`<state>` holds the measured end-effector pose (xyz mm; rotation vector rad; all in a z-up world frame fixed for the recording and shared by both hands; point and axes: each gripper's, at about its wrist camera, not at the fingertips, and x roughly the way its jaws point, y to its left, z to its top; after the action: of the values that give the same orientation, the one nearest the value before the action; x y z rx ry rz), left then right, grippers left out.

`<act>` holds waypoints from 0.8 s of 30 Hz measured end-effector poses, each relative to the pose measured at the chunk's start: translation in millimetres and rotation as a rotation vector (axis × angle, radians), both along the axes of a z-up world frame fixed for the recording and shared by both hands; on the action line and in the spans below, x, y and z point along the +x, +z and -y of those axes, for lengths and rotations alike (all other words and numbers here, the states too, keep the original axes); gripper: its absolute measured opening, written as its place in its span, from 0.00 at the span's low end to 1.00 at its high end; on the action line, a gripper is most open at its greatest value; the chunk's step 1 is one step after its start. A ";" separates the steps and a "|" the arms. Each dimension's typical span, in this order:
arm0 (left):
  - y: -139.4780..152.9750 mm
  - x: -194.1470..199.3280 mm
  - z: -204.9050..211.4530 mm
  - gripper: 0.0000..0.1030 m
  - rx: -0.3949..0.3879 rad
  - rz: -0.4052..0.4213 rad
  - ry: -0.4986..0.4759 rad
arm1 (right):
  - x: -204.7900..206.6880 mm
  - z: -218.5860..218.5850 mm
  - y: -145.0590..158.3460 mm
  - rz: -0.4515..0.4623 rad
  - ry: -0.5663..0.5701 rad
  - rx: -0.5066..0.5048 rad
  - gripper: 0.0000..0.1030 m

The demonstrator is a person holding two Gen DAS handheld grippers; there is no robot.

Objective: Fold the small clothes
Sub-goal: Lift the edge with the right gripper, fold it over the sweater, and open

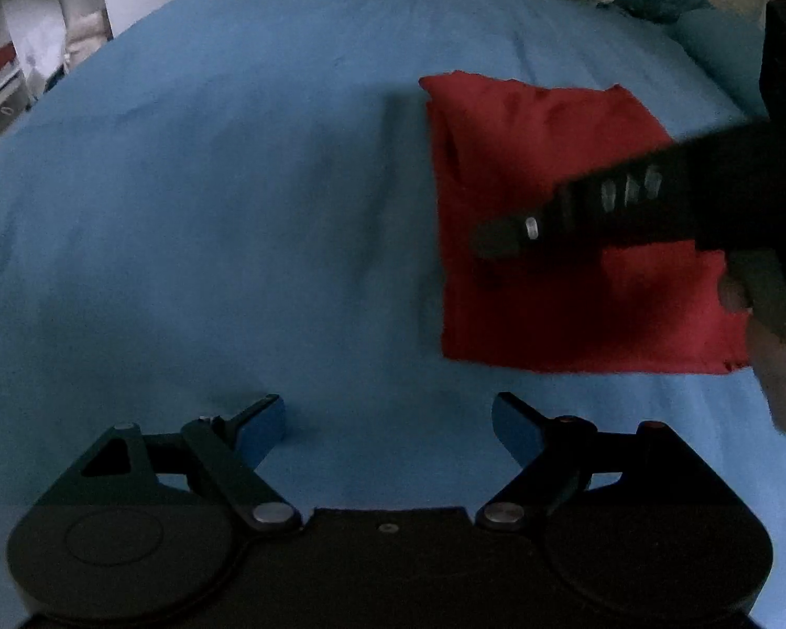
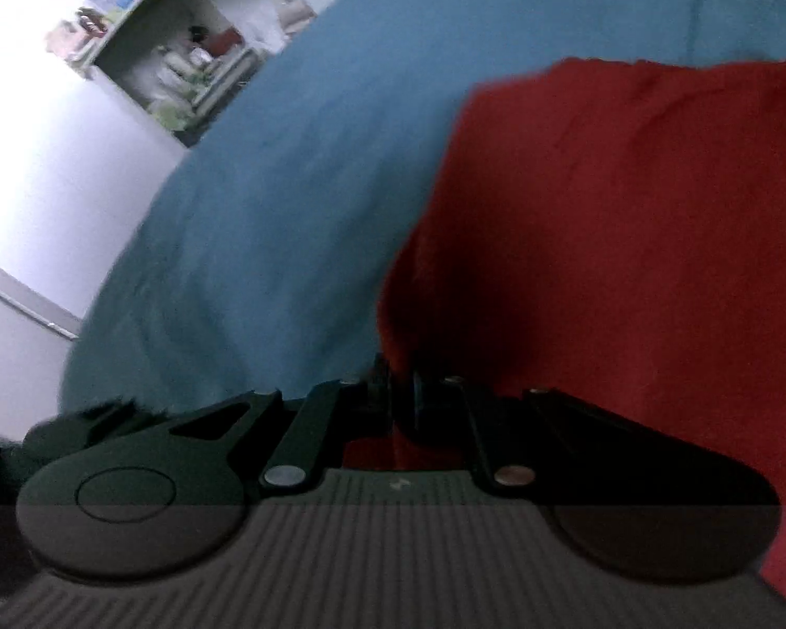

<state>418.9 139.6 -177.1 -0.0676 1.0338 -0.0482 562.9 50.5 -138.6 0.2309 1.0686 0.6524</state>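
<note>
The red cloth (image 1: 576,241) is laid folded on the blue bedsheet (image 1: 209,209). Its edge is pinched between the closed right gripper (image 2: 401,393) jaws. The left gripper (image 1: 388,419) is held wide open, empty, above the sheet beside the cloth.

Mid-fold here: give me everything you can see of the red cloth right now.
The red cloth is plain, soft fabric, lying as a roughly rectangular, folded-looking shape on the blue bedspread, with soft wrinkles and slightly ragged edges. Its left side shows a raised fold. The right gripper is shut on a pinch of that left edge, lifting it a little. The left gripper is open and clear of it, over bare bedspread.
</note>
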 end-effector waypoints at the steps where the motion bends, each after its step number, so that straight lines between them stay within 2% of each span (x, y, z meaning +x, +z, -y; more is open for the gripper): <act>1: 1.4 -2.9 0.5 0.86 -0.010 0.008 -0.006 | -5.3 1.3 6.3 0.010 0.003 0.017 0.40; 2: 3.9 -4.8 -0.1 0.86 -0.021 0.014 -0.014 | -7.3 3.3 13.2 0.025 0.003 0.027 0.64; 4: 12.0 -6.3 1.3 0.87 -0.039 0.028 -0.030 | -13.5 11.6 36.9 0.107 -0.012 0.033 0.86; 7: 24.4 -9.0 0.2 0.87 -0.059 0.050 -0.052 | -28.2 43.0 70.0 0.214 -0.073 0.034 0.88; 9: 31.9 -9.8 0.9 0.87 -0.076 0.067 -0.062 | -43.3 66.6 86.8 0.277 -0.172 -0.035 0.91; 11: 32.9 -6.0 2.8 0.87 -0.078 0.072 -0.066 | -67.4 89.9 89.9 0.324 -0.274 -0.136 0.94; 13: 33.2 -6.0 4.1 0.87 -0.074 0.077 -0.055 | -94.5 105.2 78.5 0.338 -0.343 -0.224 0.94; 18: 27.7 4.6 11.2 0.87 -0.086 0.085 -0.010 | -148.3 109.0 25.2 0.322 -0.393 -0.408 0.94; 21: 29.8 17.3 10.5 0.87 -0.085 0.093 0.002 | -158.0 96.8 -1.2 0.304 -0.409 -0.462 0.93; 24: 28.5 23.9 9.9 0.87 -0.085 0.095 0.009 | -154.6 98.6 -16.6 0.298 -0.458 -0.454 0.92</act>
<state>442.8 129.6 -148.6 -0.1457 0.9366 -0.0865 408.3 -48.2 -155.3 -0.0210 0.8100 0.0204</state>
